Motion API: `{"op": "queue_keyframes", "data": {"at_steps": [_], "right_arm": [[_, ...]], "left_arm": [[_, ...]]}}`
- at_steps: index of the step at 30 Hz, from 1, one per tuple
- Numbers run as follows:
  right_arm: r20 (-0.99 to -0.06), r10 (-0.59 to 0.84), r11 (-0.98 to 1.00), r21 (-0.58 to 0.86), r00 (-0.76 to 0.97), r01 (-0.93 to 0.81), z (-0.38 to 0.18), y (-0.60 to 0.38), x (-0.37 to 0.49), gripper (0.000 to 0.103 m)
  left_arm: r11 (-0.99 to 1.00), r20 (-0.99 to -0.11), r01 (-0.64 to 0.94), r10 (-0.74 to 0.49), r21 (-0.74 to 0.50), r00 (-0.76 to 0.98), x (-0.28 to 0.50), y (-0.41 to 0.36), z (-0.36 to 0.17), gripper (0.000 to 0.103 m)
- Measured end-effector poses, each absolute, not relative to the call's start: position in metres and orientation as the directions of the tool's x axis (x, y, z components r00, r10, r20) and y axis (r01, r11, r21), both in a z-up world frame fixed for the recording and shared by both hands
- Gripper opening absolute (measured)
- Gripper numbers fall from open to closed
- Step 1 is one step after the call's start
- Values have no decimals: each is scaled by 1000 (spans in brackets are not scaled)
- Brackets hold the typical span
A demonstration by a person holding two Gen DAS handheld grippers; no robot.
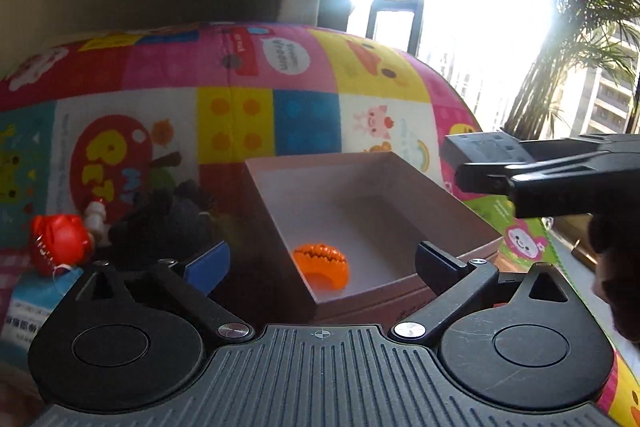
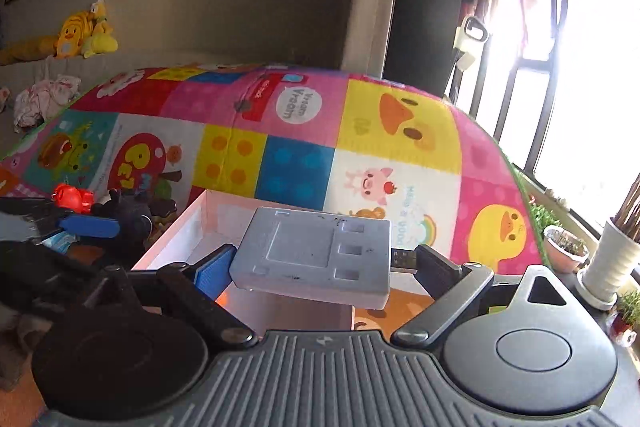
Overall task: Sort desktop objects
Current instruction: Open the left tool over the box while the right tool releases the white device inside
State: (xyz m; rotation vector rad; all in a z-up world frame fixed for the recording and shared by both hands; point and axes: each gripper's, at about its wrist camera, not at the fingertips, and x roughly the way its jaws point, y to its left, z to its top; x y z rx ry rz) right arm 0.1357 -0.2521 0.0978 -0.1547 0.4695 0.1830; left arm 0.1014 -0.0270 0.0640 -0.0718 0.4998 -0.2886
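Note:
An orange ribbed ball (image 1: pixel 320 265) lies inside the open pink cardboard box (image 1: pixel 320 159) on the colourful play mat. My left gripper (image 1: pixel 322 261) hangs over the box's near corner, open, with nothing between its fingers. My right gripper (image 2: pixel 324 265) is shut on a flat grey adapter (image 2: pixel 312 251). The blue pad presses its left edge and the other finger presses its black plug. It holds the adapter above the box (image 2: pixel 172 235). In the left wrist view the adapter (image 1: pixel 484 147) shows at the right, level with the box's far rim.
A red toy (image 1: pixel 60 243), a small white figure (image 1: pixel 96 215) and a black plush toy (image 1: pixel 160 227) sit left of the box. Potted plants, among them a white pot (image 2: pixel 612 263), line the window ledge at the right. Yellow plush toys (image 2: pixel 80 35) rest by the far wall.

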Motion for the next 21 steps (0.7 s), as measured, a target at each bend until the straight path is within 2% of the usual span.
{"op": "queue_keyframes", "data": {"at_steps": [4, 9, 13, 16, 18, 20, 21], "right_arm": [[-534, 172, 973, -41, 828, -229, 81, -231, 183, 94], [-610, 157, 969, -56, 777, -239, 59, -202, 228, 96], [-581, 142, 967, -91, 802, -238, 63, -181, 219, 96], [-526, 208, 932, -149, 825, -330, 71, -150, 186, 95], [-495, 252, 890, -218, 831, -400, 70, -125, 162, 90], [-493, 302, 830, -286, 816, -480, 64, -102, 140, 71], [-507, 330, 789, -314, 796, -528, 60, -88, 129, 67]], "left_arm": [[967, -451, 192, -247, -165, 858, 67, 6, 55, 103], [982, -480, 84, -157, -169, 863, 42, 45, 38, 103], [989, -497, -15, -60, -145, 865, 34, 69, 27, 103], [984, -510, -118, 34, -133, 860, 34, 80, 20, 103], [972, -499, -221, 151, -83, 853, 31, 88, 19, 103], [953, -483, -288, 209, -94, 850, 27, 102, 19, 103], [944, -488, -306, 211, -122, 847, 25, 111, 20, 103]]}}
